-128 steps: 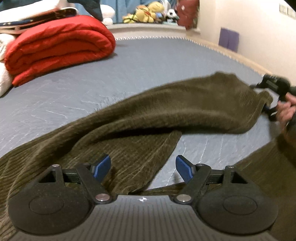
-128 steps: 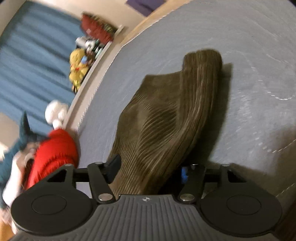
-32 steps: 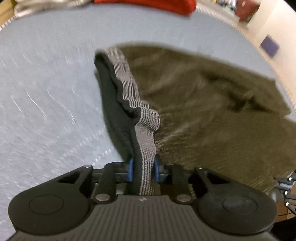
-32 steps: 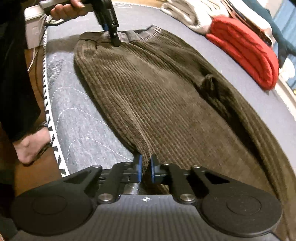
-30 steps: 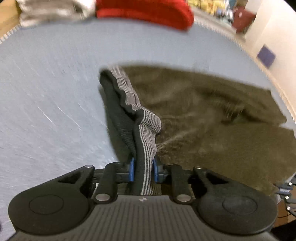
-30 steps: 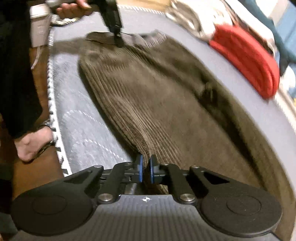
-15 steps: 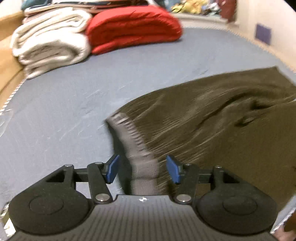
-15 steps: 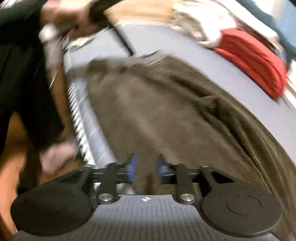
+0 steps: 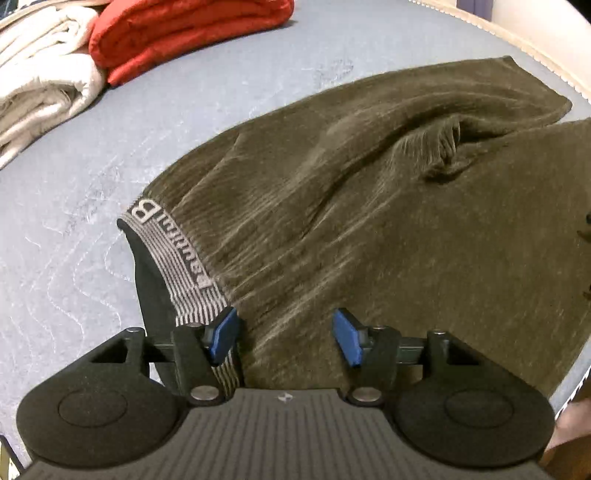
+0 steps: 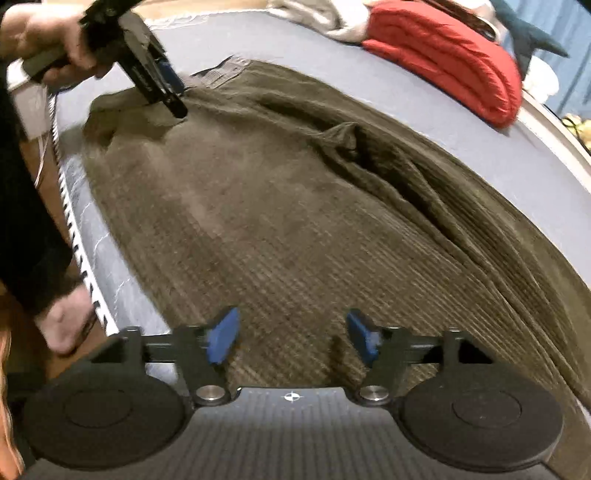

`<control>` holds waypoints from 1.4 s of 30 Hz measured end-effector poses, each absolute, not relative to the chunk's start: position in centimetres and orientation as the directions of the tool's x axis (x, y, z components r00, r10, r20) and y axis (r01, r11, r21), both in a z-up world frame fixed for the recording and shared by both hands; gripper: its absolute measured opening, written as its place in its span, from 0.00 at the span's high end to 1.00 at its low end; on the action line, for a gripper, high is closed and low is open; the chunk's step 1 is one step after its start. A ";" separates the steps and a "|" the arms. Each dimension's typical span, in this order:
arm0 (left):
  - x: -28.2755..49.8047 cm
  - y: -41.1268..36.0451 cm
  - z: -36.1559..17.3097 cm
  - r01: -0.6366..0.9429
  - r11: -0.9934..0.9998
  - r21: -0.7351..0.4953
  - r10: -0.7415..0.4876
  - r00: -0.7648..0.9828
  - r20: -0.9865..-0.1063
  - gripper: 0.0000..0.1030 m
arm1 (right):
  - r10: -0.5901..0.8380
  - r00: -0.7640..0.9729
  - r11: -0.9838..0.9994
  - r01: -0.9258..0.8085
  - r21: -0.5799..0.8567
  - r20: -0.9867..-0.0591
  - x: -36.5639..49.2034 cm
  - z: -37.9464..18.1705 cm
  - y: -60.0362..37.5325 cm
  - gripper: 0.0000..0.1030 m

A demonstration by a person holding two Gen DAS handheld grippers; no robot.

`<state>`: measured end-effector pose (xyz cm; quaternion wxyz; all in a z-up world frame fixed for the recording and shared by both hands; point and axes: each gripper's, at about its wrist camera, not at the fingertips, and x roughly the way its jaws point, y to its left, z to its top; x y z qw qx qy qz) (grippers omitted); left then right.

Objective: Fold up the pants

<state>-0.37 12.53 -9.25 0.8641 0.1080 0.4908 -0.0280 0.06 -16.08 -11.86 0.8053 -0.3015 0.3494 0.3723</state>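
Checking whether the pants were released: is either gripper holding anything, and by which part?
Nothing is held. The left gripper and right gripper have just opened over the pants.

One pants (image 9: 369,206), two grippers (image 9: 284,338) (image 10: 291,338), one red blanket (image 9: 177,26), one white blanket (image 9: 40,70)

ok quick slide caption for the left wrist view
Left gripper open over the striped waistband of brown corduroy pants on a grey mattress.
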 end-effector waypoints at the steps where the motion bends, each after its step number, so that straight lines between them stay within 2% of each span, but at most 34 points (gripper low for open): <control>1: 0.0 12.3 -9.5 0.155 0.975 0.162 0.062 0.509 -0.859 0.38 | 0.365 0.478 0.536 -0.809 -0.239 -0.799 0.1 -12.5 -15.9 0.28; 3: 0.0 11.8 -9.7 0.157 0.970 0.187 0.083 0.511 -0.855 0.36 | 0.335 0.480 0.502 -0.819 -0.277 -0.811 -0.2 -13.6 -15.5 0.28; 5: 0.4 11.4 -9.6 0.152 0.965 0.213 0.101 0.532 -0.841 0.29 | 0.339 0.498 0.496 -0.816 -0.298 -0.799 -0.5 -13.4 -15.3 0.27; 16: 0.6 10.8 -6.6 0.092 0.976 0.198 0.082 0.687 -0.722 0.29 | 0.374 0.604 0.610 -0.732 -0.304 -0.704 0.2 -10.4 -15.7 0.25; 23: 0.6 9.7 -6.3 0.073 0.966 0.249 0.120 0.726 -0.677 0.29 | 0.358 0.634 0.639 -0.702 -0.316 -0.685 0.7 -10.2 -15.7 0.21; 30: 0.8 9.2 -6.6 0.070 0.966 0.250 0.128 0.711 -0.692 0.29 | 0.334 0.644 0.654 -0.684 -0.322 -0.688 1.0 -10.4 -15.9 0.20; 36: 0.4 9.0 -6.3 0.113 0.969 0.220 0.072 0.722 -0.688 0.29 | 0.330 0.663 0.671 -0.666 -0.327 -0.673 1.1 -10.0 -16.1 0.20; 38: 0.3 8.7 -6.2 0.141 0.966 0.219 0.051 0.723 -0.689 0.32 | 0.328 0.672 0.682 -0.655 -0.325 -0.664 1.3 -9.7 -16.3 0.20; 39: 0.2 8.6 -6.1 0.158 0.964 0.216 0.036 0.724 -0.689 0.38 | 0.328 0.677 0.688 -0.649 -0.324 -0.659 1.3 -9.6 -16.3 0.20; 40: 0.1 8.4 -6.0 0.171 0.963 0.210 0.022 0.723 -0.690 0.48 | 0.327 0.682 0.694 -0.643 -0.323 -0.655 1.4 -9.5 -16.4 0.20; 41: 0.0 8.4 -5.9 0.178 0.963 0.201 0.011 0.721 -0.693 0.55 | 0.325 0.687 0.700 -0.637 -0.322 -0.650 1.5 -9.3 -16.5 0.20; 42: -0.1 8.3 -5.9 0.184 0.964 0.190 0.001 0.718 -0.697 0.67 | 0.323 0.690 0.705 -0.632 -0.321 -0.647 1.6 -9.3 -16.5 0.20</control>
